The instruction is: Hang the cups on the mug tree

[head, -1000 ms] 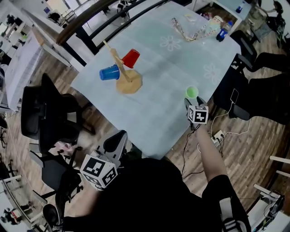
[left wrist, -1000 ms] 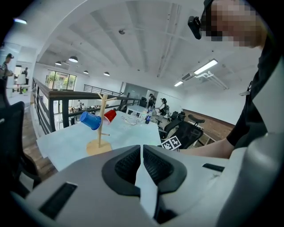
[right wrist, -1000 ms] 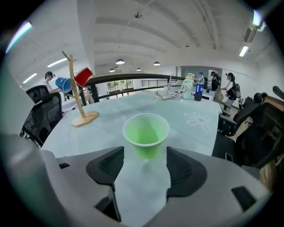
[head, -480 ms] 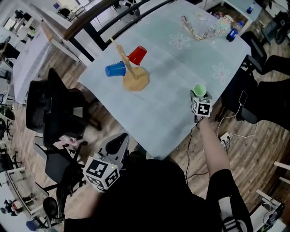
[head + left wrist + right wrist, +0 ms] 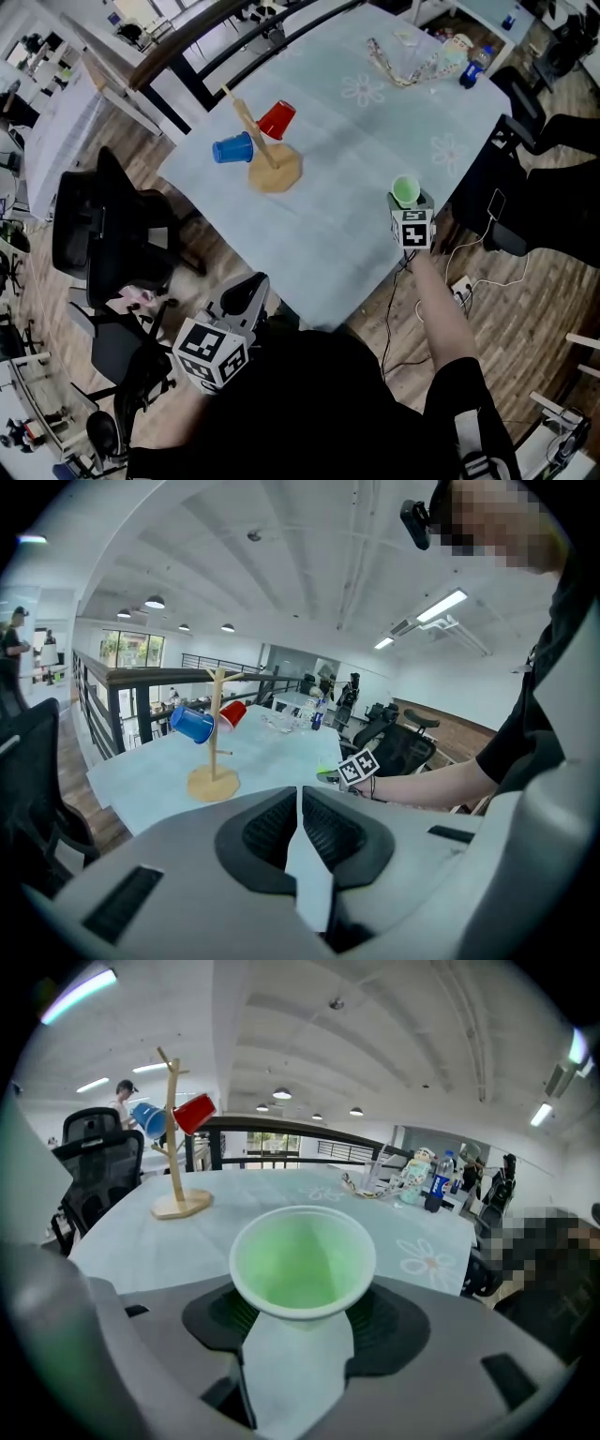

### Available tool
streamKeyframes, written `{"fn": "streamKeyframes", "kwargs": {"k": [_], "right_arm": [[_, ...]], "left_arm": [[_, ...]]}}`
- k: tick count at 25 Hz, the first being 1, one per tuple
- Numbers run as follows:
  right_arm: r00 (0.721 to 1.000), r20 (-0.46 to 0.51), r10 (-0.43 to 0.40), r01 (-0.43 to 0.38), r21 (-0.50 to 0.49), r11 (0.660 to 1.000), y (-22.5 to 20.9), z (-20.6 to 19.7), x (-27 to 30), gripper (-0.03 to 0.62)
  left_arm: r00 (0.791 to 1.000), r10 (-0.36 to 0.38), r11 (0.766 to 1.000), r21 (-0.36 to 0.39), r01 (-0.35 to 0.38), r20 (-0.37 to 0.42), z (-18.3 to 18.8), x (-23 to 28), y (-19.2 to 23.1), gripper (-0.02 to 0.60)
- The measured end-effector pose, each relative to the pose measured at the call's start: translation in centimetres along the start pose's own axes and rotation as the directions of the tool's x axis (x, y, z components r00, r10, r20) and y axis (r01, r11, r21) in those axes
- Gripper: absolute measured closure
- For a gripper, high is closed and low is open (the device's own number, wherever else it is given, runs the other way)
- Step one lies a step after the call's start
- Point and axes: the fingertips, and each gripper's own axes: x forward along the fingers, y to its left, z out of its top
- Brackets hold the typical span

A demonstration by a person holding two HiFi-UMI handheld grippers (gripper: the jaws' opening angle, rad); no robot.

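Note:
A wooden mug tree (image 5: pixel 265 153) stands on the pale blue table (image 5: pixel 328 234), with a blue cup (image 5: pixel 232 149) hung on its left peg and a red cup (image 5: pixel 277 119) on its right peg. The same tree (image 5: pixel 215 752) with both cups appears in the left gripper view, and the tree (image 5: pixel 175 1162) again in the right gripper view. My right gripper (image 5: pixel 409 208) is at the table's right edge, shut on a green cup (image 5: pixel 302 1263) whose mouth faces up; the green cup (image 5: pixel 406 190) shows above the marker cube. My left gripper (image 5: pixel 246 296) hangs off the table's near edge, jaws shut and empty.
Black office chairs (image 5: pixel 94 234) stand left of the table and another (image 5: pixel 553 187) at the right. A bottle (image 5: pixel 472 65) and a heap of small items (image 5: pixel 412 58) lie at the far corner. Cables (image 5: pixel 450 281) trail on the wooden floor below the right edge.
My right gripper has lifted the green cup slightly and rolled, so the cup's mouth faces more upward. The left gripper has stayed where it was.

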Motion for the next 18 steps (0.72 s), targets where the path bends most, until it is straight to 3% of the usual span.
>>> {"fn": "streamKeyframes", "kwargs": {"k": [11, 18], "right_arm": [[0.998, 0.016, -0.055, 0.057, -0.281, 0.958, 3.1, 4.4, -3.5, 0.304], [0.998, 0.047, 0.036, -0.015, -0.395, 0.918, 10.0, 9.1, -4.0, 0.304]], "left_arm": [[0.999, -0.052, 0.998, 0.035, 0.052, -0.004, 0.5, 0.2, -0.5, 0.552], [0.997, -0.072, 0.997, -0.006, 0.072, 0.023, 0.3, -0.8, 1.9, 0.552]]}}
